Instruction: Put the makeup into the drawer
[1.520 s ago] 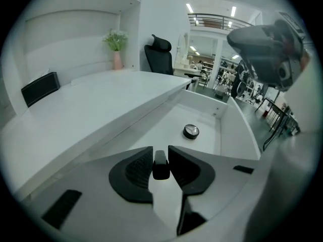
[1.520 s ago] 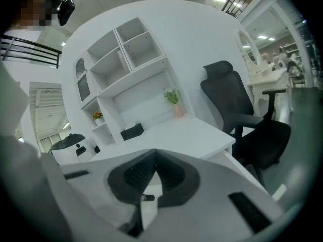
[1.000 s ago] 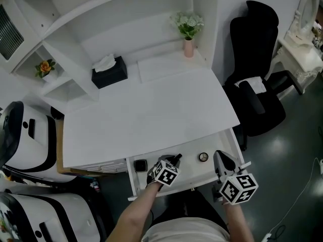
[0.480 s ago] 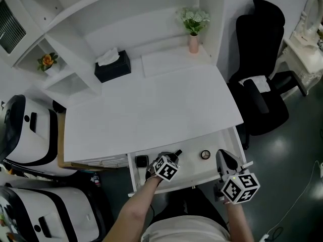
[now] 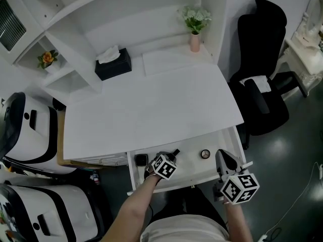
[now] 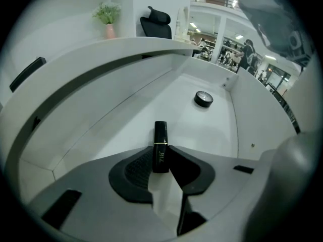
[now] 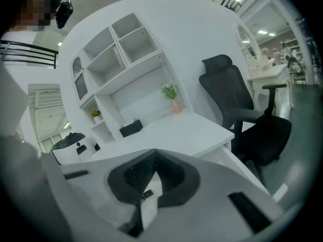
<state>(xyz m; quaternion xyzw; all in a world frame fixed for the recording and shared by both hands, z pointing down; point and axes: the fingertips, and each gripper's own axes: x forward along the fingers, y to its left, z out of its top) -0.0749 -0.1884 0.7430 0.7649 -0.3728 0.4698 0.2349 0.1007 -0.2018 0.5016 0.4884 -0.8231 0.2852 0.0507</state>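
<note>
A black lipstick (image 6: 160, 144) sticks out between the jaws of my left gripper (image 6: 160, 158), which is shut on it. In the head view my left gripper (image 5: 170, 159) hangs low over the open white drawer (image 5: 189, 166) below the desk's front edge, and the lipstick (image 5: 175, 153) points up and to the right. On the drawer floor (image 6: 202, 135) to the right rests a round black compact (image 6: 204, 99) (image 5: 205, 154). A small black square case (image 5: 141, 160) lies at the drawer's left end. My right gripper (image 5: 222, 158) (image 7: 154, 158) is shut and empty over the drawer's right end.
The white desk top (image 5: 151, 110) carries a black tissue box (image 5: 112, 63) and a pink vase of flowers (image 5: 195, 34) at the back. A black office chair (image 5: 265, 84) stands to the right. A white and black appliance (image 5: 25, 130) stands to the left.
My left gripper has sunk a little toward the drawer floor with the lipstick in it. The right gripper has kept still.
</note>
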